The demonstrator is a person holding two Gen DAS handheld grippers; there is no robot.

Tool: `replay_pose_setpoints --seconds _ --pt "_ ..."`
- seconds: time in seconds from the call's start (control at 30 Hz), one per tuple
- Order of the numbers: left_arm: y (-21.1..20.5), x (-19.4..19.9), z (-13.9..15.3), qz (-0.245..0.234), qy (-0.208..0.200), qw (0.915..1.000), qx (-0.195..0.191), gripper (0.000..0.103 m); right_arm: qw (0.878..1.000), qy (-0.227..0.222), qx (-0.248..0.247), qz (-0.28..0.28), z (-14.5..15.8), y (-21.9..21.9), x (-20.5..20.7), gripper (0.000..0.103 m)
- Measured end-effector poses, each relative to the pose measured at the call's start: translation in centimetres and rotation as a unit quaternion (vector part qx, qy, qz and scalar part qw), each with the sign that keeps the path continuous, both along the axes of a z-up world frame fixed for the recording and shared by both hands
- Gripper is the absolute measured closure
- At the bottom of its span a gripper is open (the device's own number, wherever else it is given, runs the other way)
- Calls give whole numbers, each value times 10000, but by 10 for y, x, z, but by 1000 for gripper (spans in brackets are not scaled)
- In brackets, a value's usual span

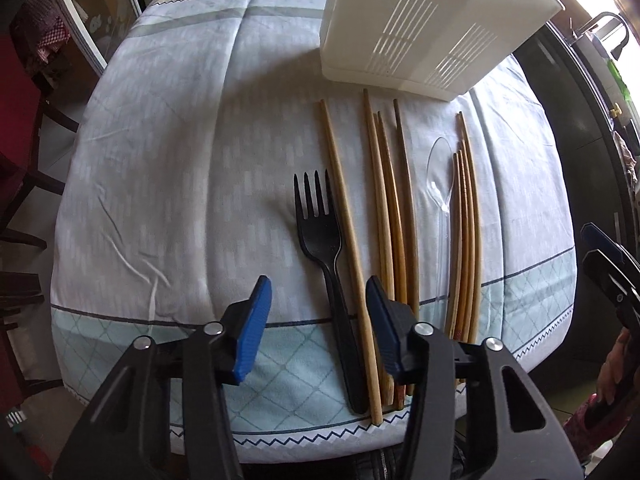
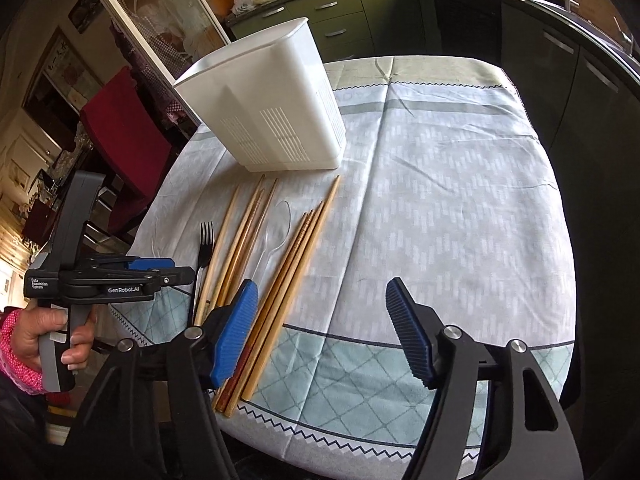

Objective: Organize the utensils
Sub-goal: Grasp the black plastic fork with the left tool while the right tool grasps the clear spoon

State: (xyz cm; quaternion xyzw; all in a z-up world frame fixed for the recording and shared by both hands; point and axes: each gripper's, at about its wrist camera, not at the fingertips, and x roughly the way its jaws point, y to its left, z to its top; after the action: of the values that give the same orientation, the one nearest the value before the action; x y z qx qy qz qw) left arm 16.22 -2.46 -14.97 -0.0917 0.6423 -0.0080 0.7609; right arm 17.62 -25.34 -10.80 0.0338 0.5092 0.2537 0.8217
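Observation:
A black plastic fork [image 1: 322, 240] lies on the tablecloth beside several wooden chopsticks [image 1: 384, 216] and a clear plastic spoon [image 1: 440, 184]. A white slotted utensil holder [image 1: 420, 28] stands behind them. My left gripper [image 1: 318, 304] is open and empty, hovering over the fork handle and one chopstick near the table's front edge. In the right wrist view my right gripper [image 2: 320, 304] is open and empty above the right bundle of chopsticks [image 2: 288, 276]; the fork [image 2: 205, 252], the spoon [image 2: 276, 236] and the holder [image 2: 272, 112] show there too.
A patterned blue-white tablecloth [image 2: 440, 200] covers the table. A red chair [image 2: 120, 140] stands at the far left, dark kitchen cabinets [image 2: 400, 12] behind. The left gripper's body, held by a hand [image 2: 40, 332], sits at the left of the right wrist view.

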Motion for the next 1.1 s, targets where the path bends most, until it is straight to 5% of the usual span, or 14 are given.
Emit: replay_pose_setpoints --seconds 0.3,0.57,0.83,1.1 --pt "2 11 -11 112 139 9996 236 91 9998 -58 -57 174 1 7 -3 39" --pt "20 18 -7 -77 52 9979 644 94 9987 61 -159 471 4 36 2 40" --pt "31 22 -6 -213 -2 9966 801 93 9915 990 -311 781 -29 93 31 64" --pt "27 18 -6 -294 -60 9961 826 93 9876 1346 -563 584 -54 121 47 80"
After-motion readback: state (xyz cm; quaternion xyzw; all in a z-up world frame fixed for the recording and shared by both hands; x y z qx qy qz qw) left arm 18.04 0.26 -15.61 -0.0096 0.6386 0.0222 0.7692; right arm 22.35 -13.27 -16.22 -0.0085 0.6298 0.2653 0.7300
